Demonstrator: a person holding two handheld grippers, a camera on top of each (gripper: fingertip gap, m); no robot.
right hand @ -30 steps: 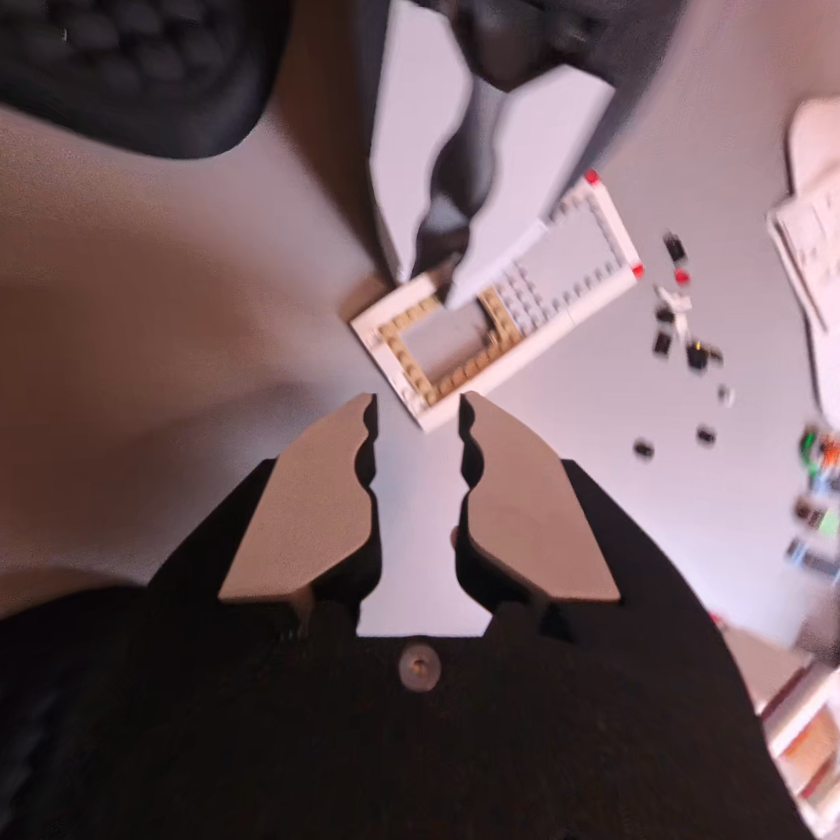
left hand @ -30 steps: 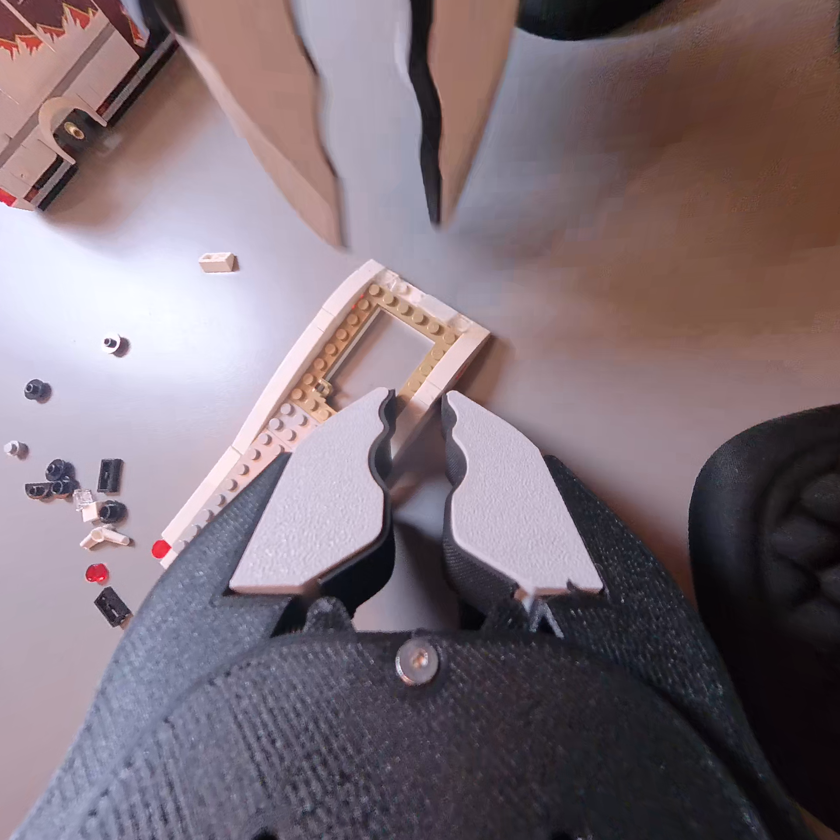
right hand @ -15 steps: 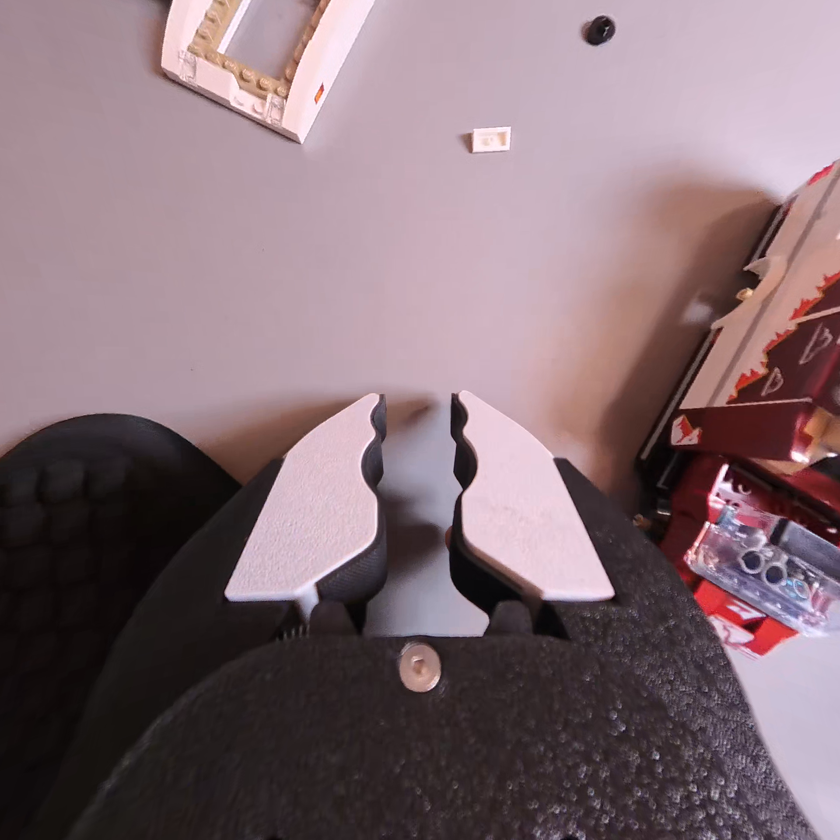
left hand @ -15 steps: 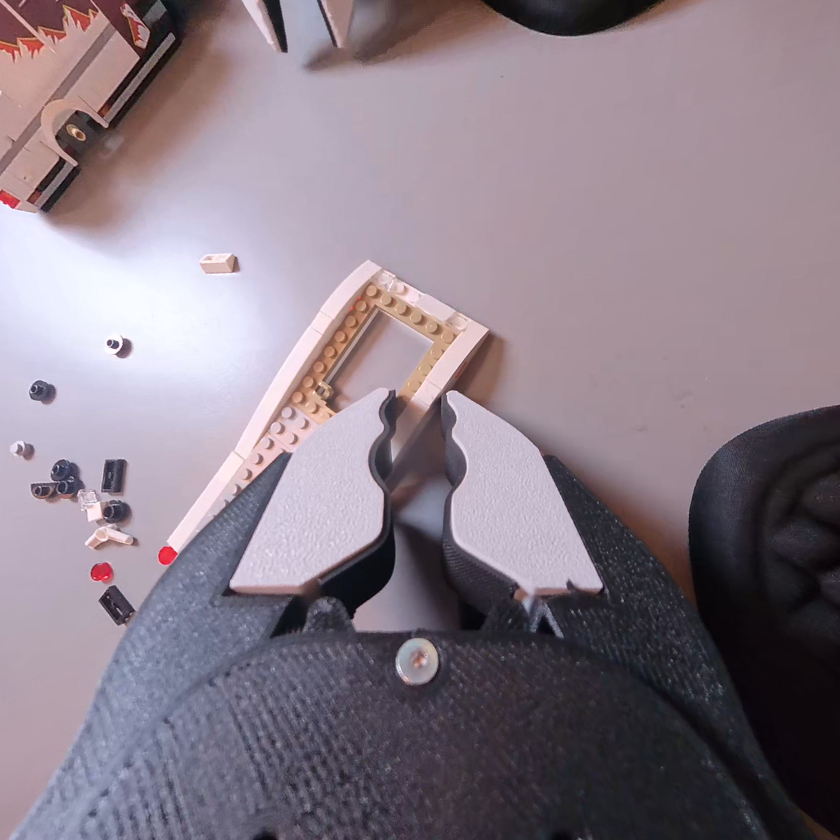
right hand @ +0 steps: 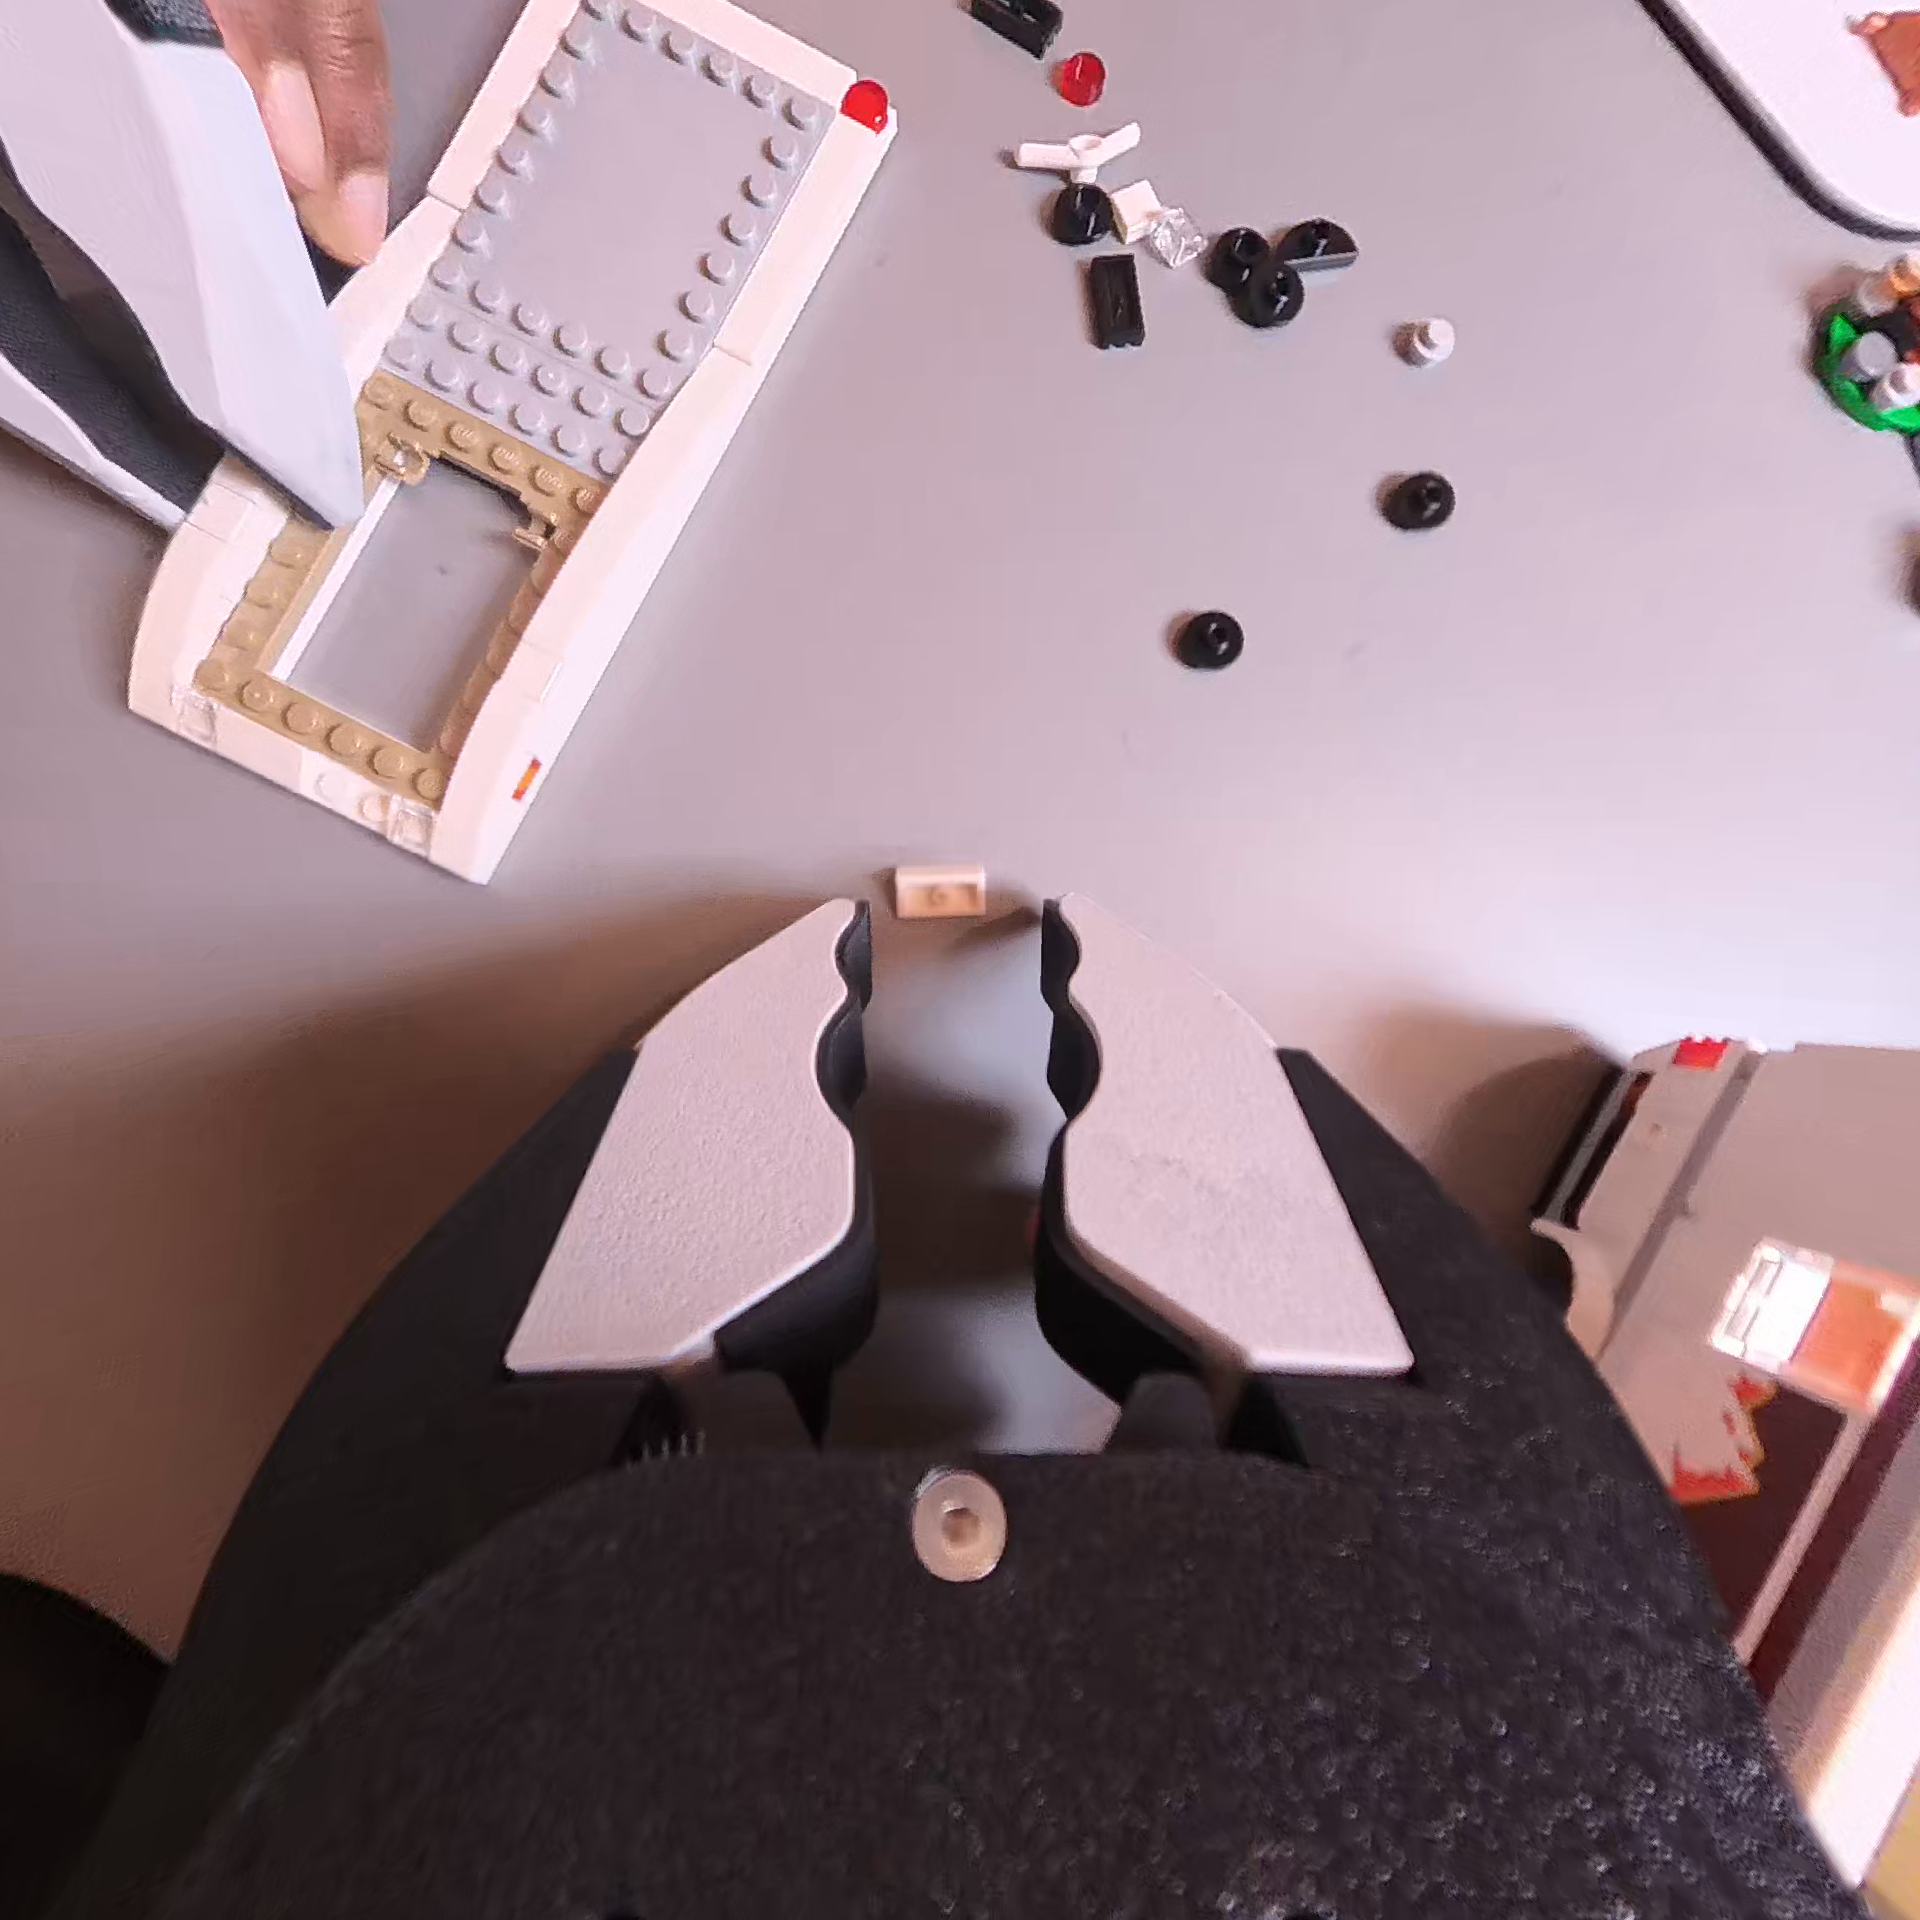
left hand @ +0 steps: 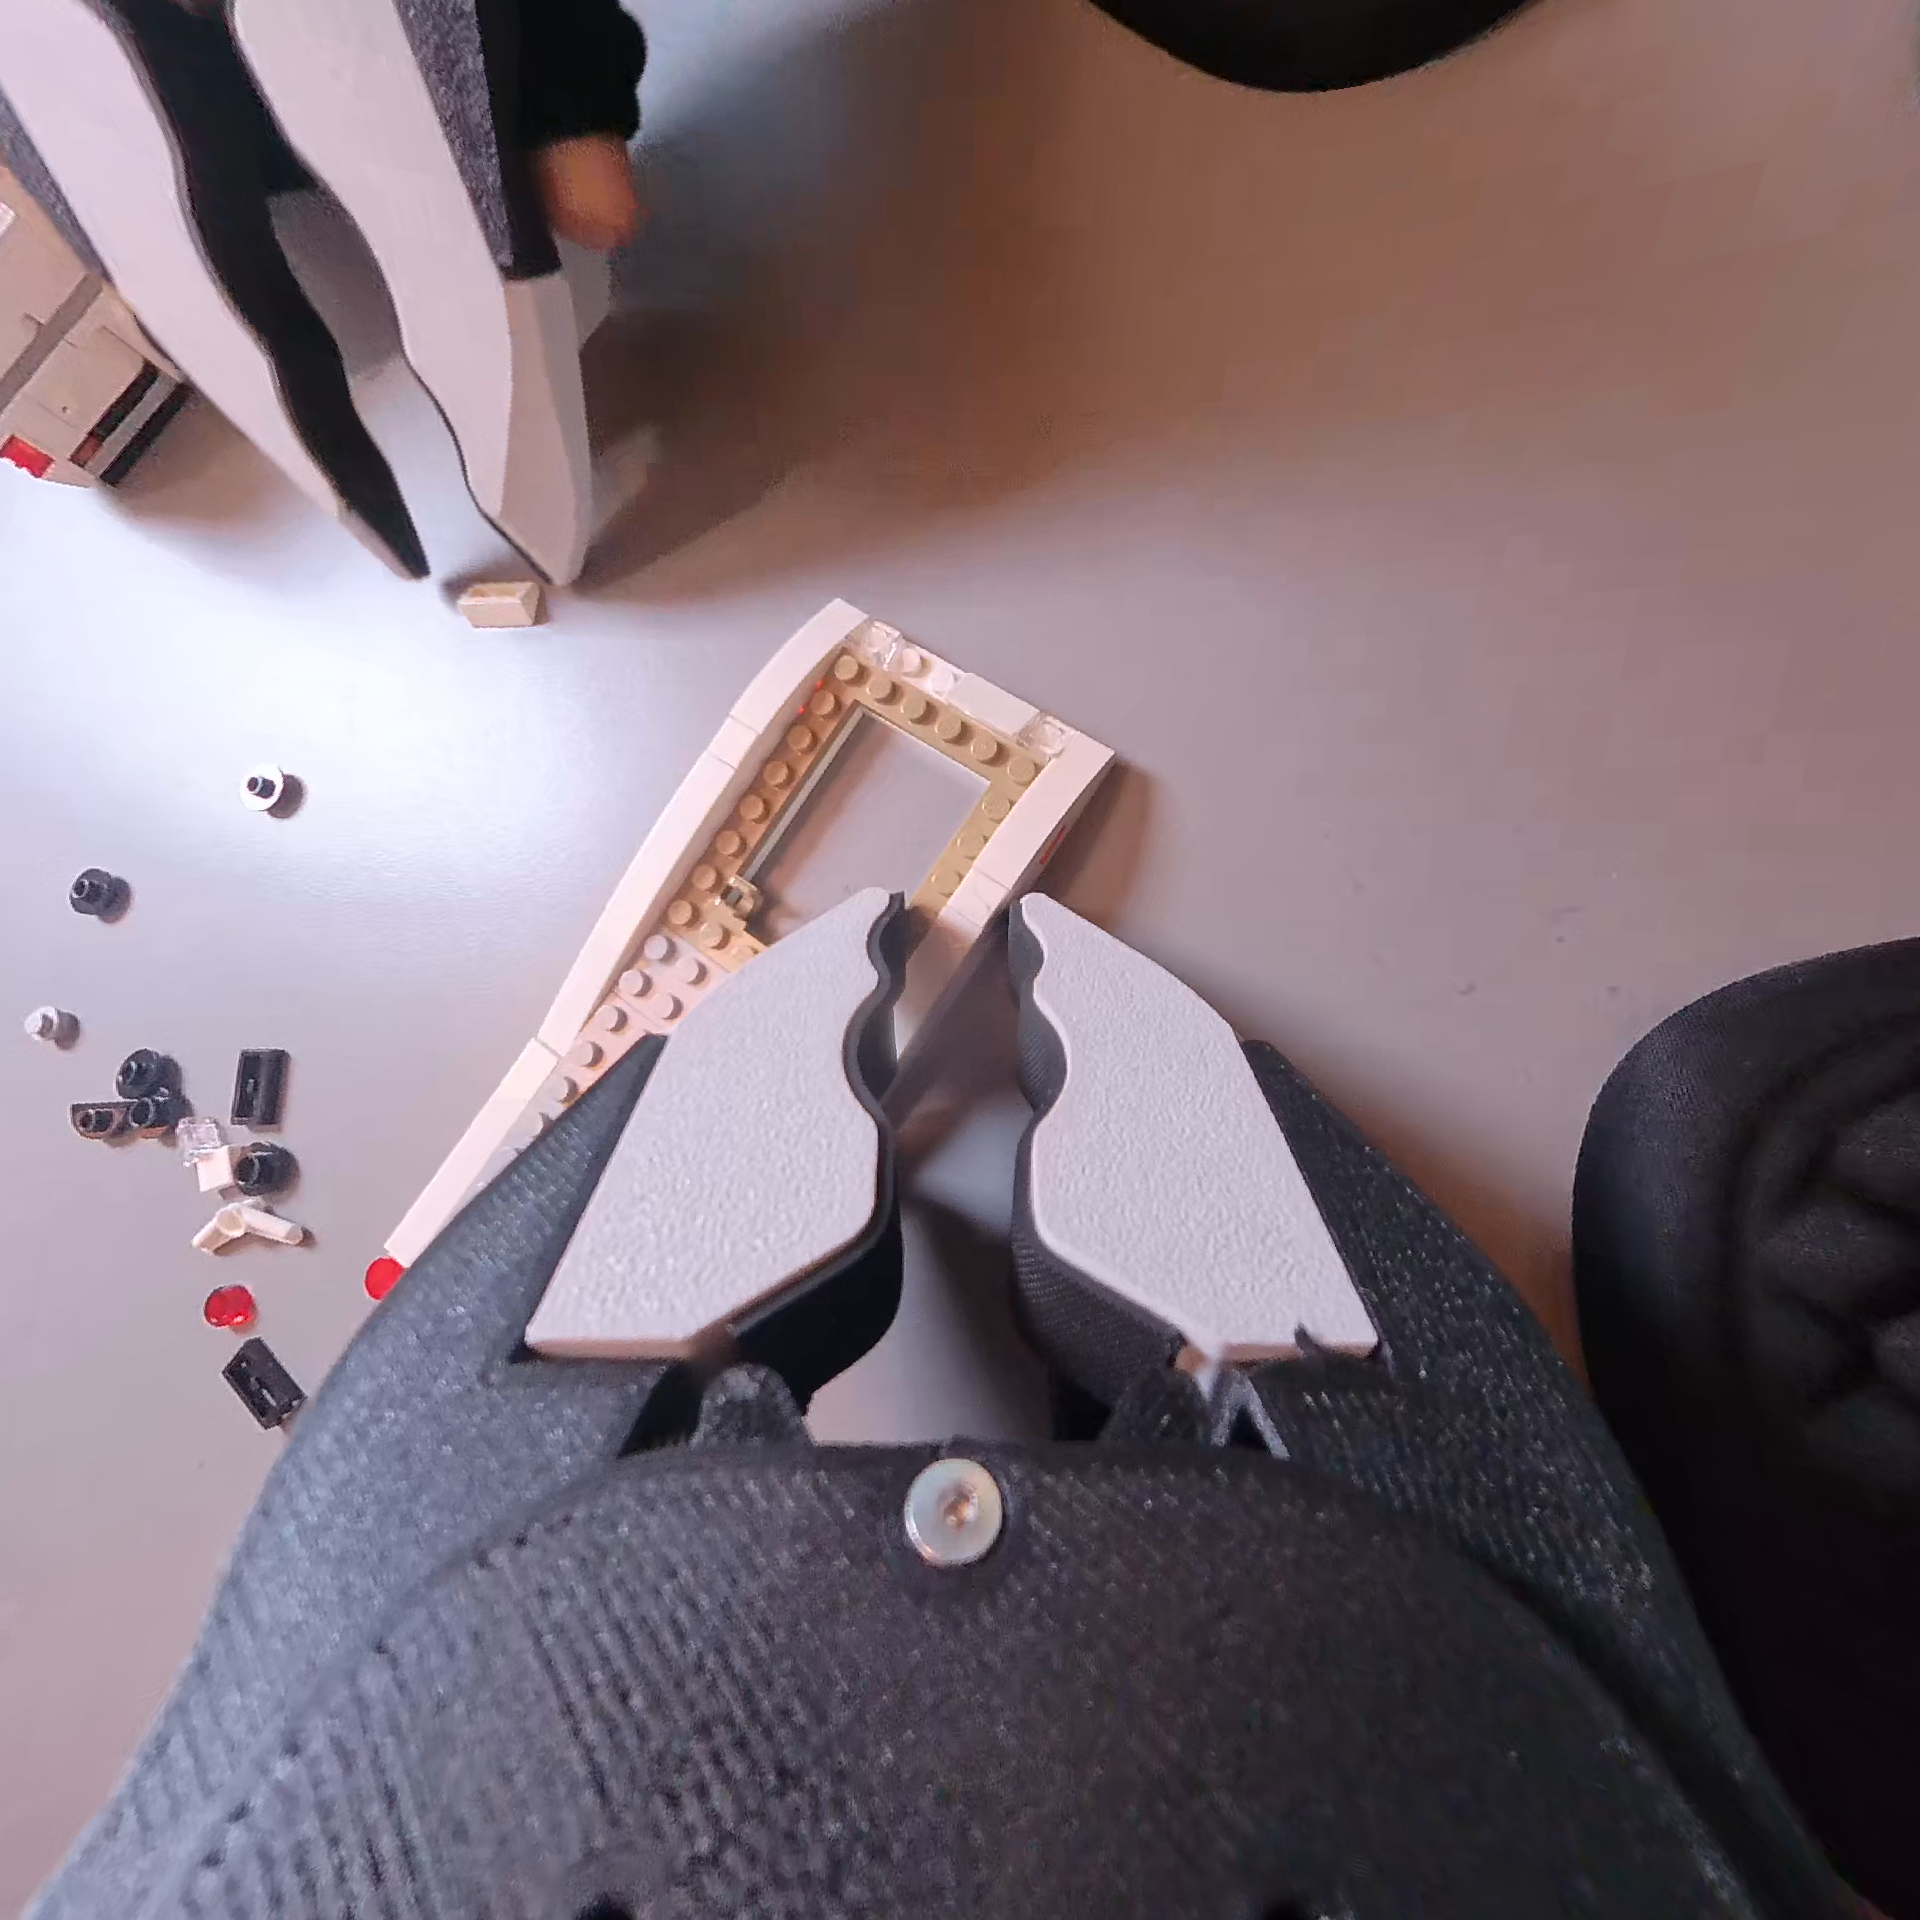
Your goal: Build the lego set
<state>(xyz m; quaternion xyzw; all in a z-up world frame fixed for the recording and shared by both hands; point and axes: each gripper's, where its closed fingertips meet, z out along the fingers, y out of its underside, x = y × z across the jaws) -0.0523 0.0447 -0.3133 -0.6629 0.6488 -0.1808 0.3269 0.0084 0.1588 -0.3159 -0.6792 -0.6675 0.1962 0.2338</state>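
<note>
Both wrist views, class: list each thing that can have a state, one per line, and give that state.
Left gripper: clamped on the side wall of the brick frame.
Right gripper: open, empty, just short of the small white brick.
Brick frame: flat on the table, studs up, middle open.
Small white brick: loose on the table, untouched.
Black and white small parts: scattered loose.
Red round stud: loose on the table.

Bright, even light on the grey counter (left hand: 1351, 623), with a white glare patch at the left of the left wrist view. Warm brown shadows spread under each claw. Wide-angle bending curves the edges; the far claw (left hand: 488, 561) at upper left is blurred.
</note>
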